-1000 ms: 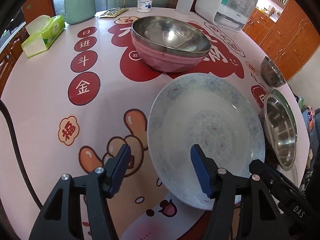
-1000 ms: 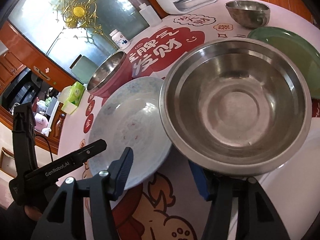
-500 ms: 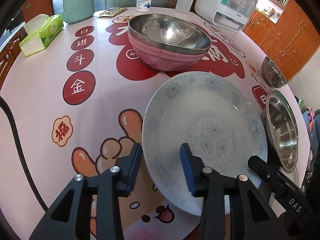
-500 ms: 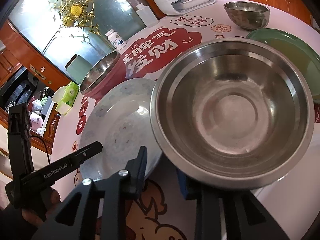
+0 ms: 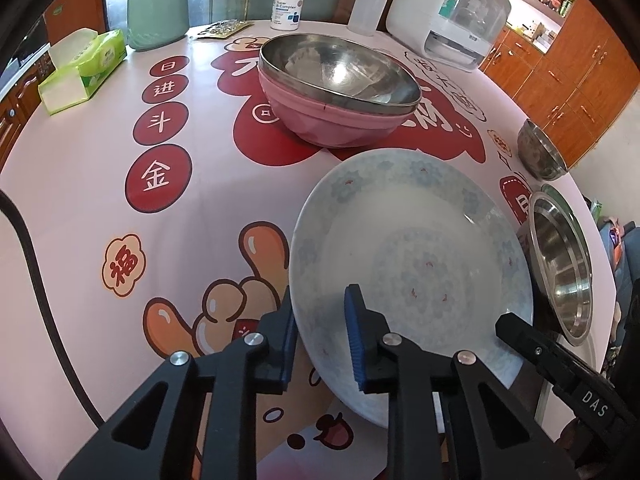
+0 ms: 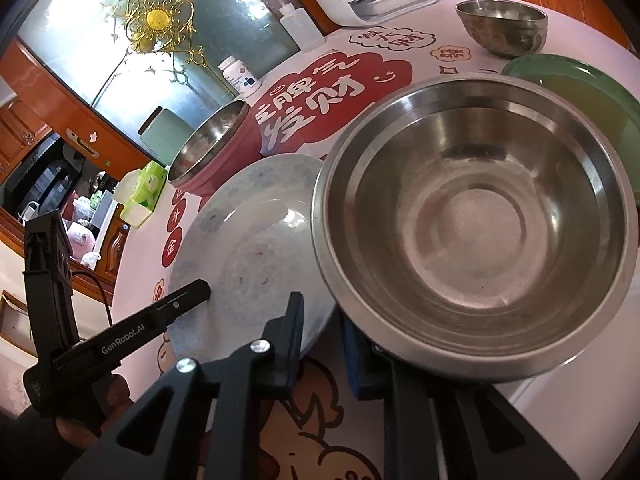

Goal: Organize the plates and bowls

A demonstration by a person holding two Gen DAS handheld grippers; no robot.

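Note:
My left gripper (image 5: 320, 334) is shut on the near rim of a pale blue patterned plate (image 5: 412, 248), which is tilted up off the table. The plate also shows in the right wrist view (image 6: 248, 232). My right gripper (image 6: 322, 340) has narrowed around the near rim of a large steel bowl (image 6: 476, 232); the right finger is under the bowl and the left one is outside the rim. That bowl shows at the right of the left wrist view (image 5: 560, 264). It partly overlaps a green plate (image 6: 580, 88).
A steel bowl nested in a pink bowl (image 5: 336, 92) sits mid-table. A small steel bowl (image 6: 502, 28) stands at the far right edge. A tissue box (image 5: 80, 68), green canister (image 5: 158, 8), pill bottle (image 5: 289, 4), squeeze bottle (image 5: 366, 8) and white appliance (image 5: 448, 12) line the back.
Both grippers have closed from wide open. The left one now clamps the plate's rim and has tilted the plate up. The right one has narrowed on the steel bowl's rim.

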